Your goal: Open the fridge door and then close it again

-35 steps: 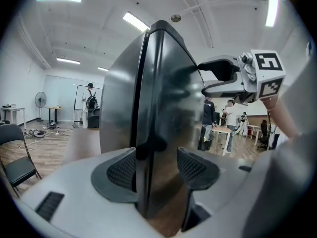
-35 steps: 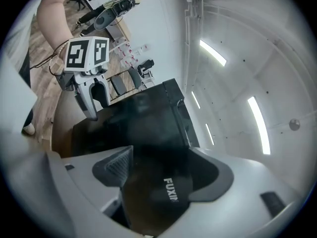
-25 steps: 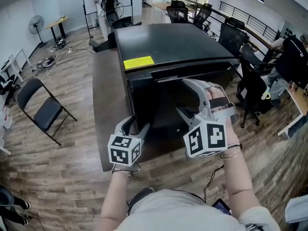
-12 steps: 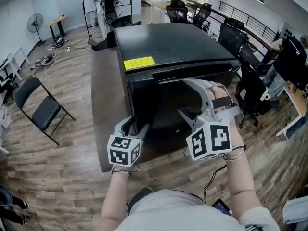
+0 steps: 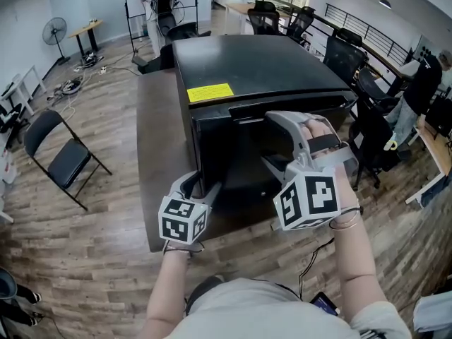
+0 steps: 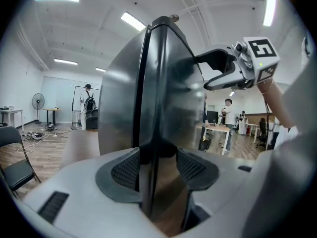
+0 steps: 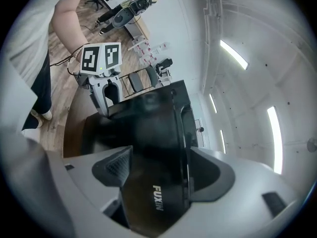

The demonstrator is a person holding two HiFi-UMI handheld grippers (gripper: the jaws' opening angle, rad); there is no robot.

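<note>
A black fridge (image 5: 254, 62) with a yellow label (image 5: 207, 92) stands on a low brown table (image 5: 159, 154). Its door (image 5: 240, 154) faces me, with a thin gap along the top edge. My left gripper (image 5: 201, 188) is at the door's lower left edge. In the left gripper view, the left gripper (image 6: 157, 168) has its pads pressed on either side of that vertical edge. My right gripper (image 5: 272, 140) straddles the door's top right, one finger over the top and one on the front. In the right gripper view, the door (image 7: 153, 133) fills the right gripper's (image 7: 161, 170) jaws.
A black folding chair (image 5: 60, 157) stands on the wood floor at the left. Office chairs (image 5: 367, 126) crowd the fridge's right side, with desks behind them. A person (image 5: 424, 83) stands at the far right. A fan (image 5: 55, 32) and cables are at the far left.
Both grippers stay on the door. The right gripper has shifted very slightly up and right, and the door's position looks almost the same.
</note>
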